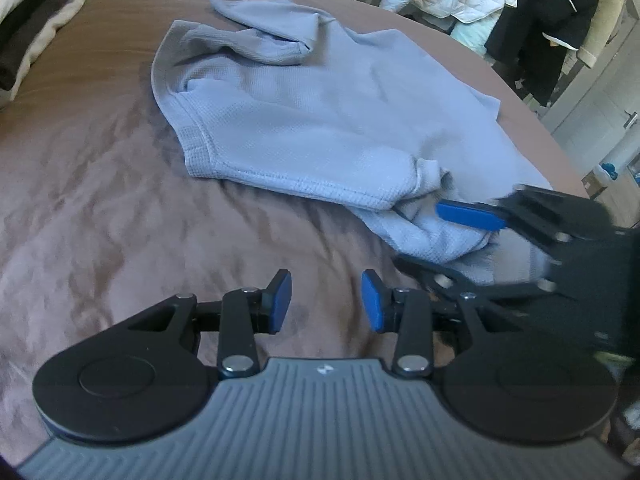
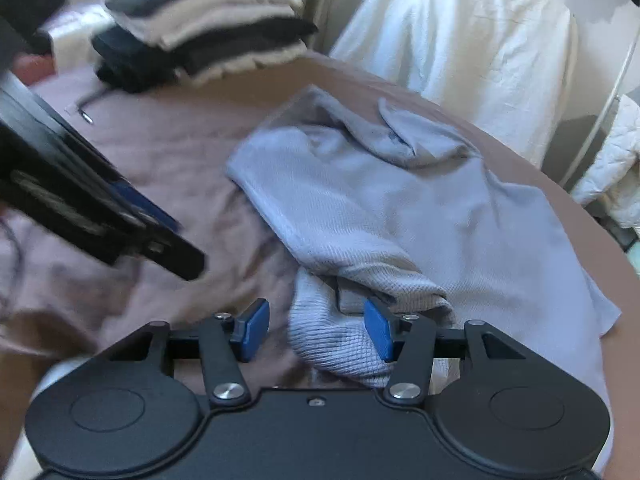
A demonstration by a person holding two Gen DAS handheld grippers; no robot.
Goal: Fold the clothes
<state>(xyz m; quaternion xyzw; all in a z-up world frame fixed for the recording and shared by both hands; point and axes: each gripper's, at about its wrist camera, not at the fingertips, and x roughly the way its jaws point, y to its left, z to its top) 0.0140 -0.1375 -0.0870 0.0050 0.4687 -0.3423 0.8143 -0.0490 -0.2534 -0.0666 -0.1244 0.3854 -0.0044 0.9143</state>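
**Lower centre of both wrist views: grippers apart at the near cuff, nothing held**

Lower centre of the left wrist view, left gripper (image 1: 326,300) has its jaws apart over bare brown bed cover (image 1: 100,200), nothing between the pads. Right of it, lower right of frame, right gripper (image 1: 472,236) hangs at the near edge of the pale blue waffle-knit top (image 1: 320,120), one blue pad lying over the bunched sleeve end (image 1: 432,224). Right wrist view: jaws apart, the sleeve end (image 2: 344,344) sits partly between the pads, right pad about touching the knit, left pad clear of it. Reads as not clamped.

Risks, as judgement:
- Sleeve end is rolled and thick; a close from here may pinch only the top layer, or grab body fabric underneath too, dragging the whole top instead of one sleeve.
- Left gripper is off the cloth; if it closes where it is it catches bed cover, not the garment.
- Both grippers crowd the same lower-right corner; could knock each other.
- Soft bed gives under pressure, so fabric may slide off rather than fold crisp.

Top's look: centre of frame, spread unevenly, not folded. Far sleeve (image 1: 260,36) flopped across the upper part, ribbed hem at left edge, creases through the body, near sleeve crumpled. Stack of folded clothes (image 2: 200,32) upper left of right wrist view, well apart.
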